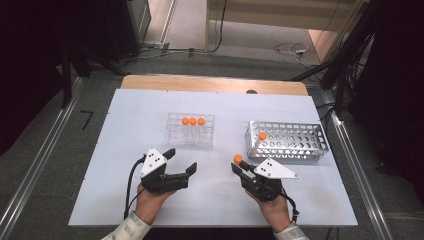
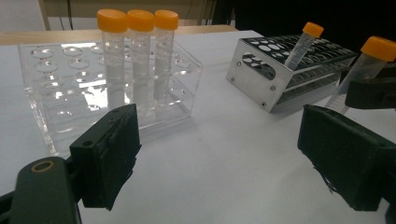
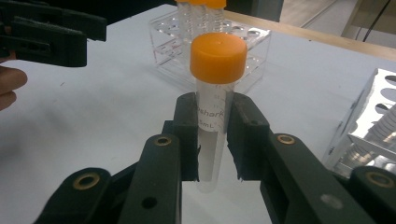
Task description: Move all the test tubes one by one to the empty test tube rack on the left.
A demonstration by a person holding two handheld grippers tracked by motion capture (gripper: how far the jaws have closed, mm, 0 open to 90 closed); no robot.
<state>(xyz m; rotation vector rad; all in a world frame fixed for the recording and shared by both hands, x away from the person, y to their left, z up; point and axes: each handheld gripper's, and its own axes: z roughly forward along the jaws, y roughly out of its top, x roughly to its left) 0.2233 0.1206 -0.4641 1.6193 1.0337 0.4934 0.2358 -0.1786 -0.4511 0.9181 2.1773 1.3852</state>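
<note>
Held tube [image 3: 215,107]: a clear plastic tube with an orange screw cap, clamped upright in the right gripper [image 3: 212,135]; in the high view it sits above the bare table [image 1: 125,150], between the two racks and nearer the metal one.
Right jaws: closed on the tube body just below the cap, pads on either side of the printed scale.
Left gripper [image 1: 181,161]: jaws wide apart, nothing between them; it hovers over the table in front of the clear rack [image 1: 190,129].
Handling, judged: the tube looks empty, so light; the wall is stiff, smooth and round, so it could slip or swing in the pads if the grip is loose. Unlikely to shatter, but it could bounce and roll if dropped.
Where to hold, judged: on the upper body under the cap, as now. This leaves the tapered lower end free to enter a rack hole. Avoid gripping the cap, which may turn.
Count, tubes: five in all. Three stand side by side in the clear rack [image 2: 133,56]; one leans in the metal rack [image 2: 302,44]; one is in the right gripper.
Count, racks: two. One clear plastic; one metal rack [image 1: 290,141], perforated, to its right.
Count, grippers: two, one per hand.
Free holes: many in both racks; exact number cannot be told.
</note>
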